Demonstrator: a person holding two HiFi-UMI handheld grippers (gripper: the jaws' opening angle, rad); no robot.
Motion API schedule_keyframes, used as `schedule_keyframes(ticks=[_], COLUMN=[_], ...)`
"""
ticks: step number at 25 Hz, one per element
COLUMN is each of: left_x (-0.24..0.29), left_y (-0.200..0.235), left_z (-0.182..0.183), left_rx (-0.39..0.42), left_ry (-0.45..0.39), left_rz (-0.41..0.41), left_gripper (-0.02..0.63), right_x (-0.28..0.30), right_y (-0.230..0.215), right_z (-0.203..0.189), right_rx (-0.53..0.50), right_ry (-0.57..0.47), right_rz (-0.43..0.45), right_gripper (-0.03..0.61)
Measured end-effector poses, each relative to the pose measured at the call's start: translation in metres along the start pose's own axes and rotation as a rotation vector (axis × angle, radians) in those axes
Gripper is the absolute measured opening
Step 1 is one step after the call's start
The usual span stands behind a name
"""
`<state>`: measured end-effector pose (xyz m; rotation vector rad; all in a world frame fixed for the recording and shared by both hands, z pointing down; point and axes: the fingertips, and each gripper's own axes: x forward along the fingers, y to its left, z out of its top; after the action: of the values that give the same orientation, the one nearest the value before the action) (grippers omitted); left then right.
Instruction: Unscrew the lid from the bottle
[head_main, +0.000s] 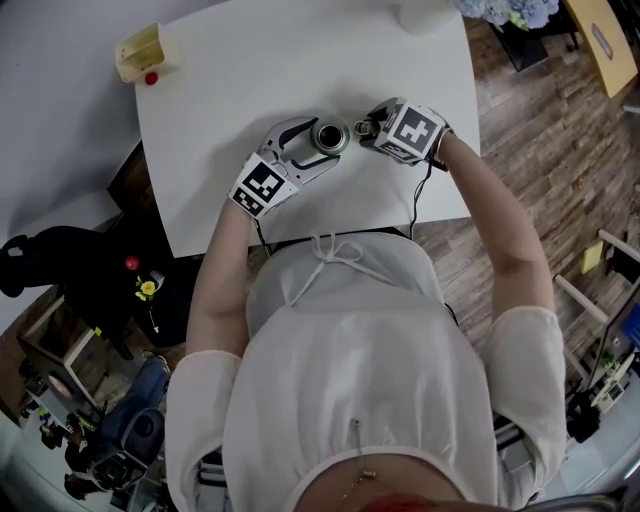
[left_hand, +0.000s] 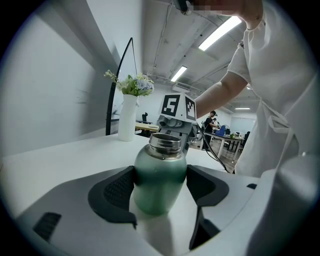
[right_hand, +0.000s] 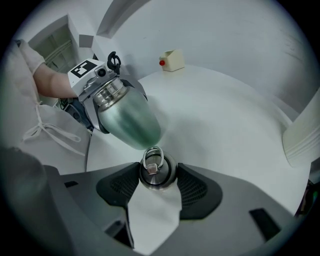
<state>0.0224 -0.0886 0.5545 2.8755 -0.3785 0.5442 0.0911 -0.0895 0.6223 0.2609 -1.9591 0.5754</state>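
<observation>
A green metal bottle (left_hand: 160, 182) with a bare steel neck stands on the white table (head_main: 300, 60), and my left gripper (left_hand: 160, 187) is shut on its body. From above, the bottle (head_main: 329, 137) shows as an open round mouth between the two grippers. The steel lid (right_hand: 156, 172) with a wire ring on top is off the bottle, and my right gripper (right_hand: 157, 181) is shut on it, just right of the bottle (right_hand: 127, 117). In the head view the right gripper (head_main: 366, 127) sits close beside the bottle's mouth, with the left gripper (head_main: 312, 148) round the bottle.
A small cream box with a red knob (head_main: 141, 54) sits at the table's far left corner. A white vase (left_hand: 127, 117) with flowers stands at the far edge. The table's near edge runs close to the person's body; wooden floor lies to the right.
</observation>
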Motion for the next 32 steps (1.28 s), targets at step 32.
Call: schedule_keyframes(ticks=[32], left_x=[-0.135], left_y=[0.019], left_z=[0.18], left_rx=[0.143], left_ry=[-0.306], left_rz=[0.447], left_gripper=[0.225], right_x=[-0.245], right_y=[0.035], right_z=[0.117], right_rx=[0.06], right_ry=[-0.972], right_rz=[-0.52], right_gripper=[0.194])
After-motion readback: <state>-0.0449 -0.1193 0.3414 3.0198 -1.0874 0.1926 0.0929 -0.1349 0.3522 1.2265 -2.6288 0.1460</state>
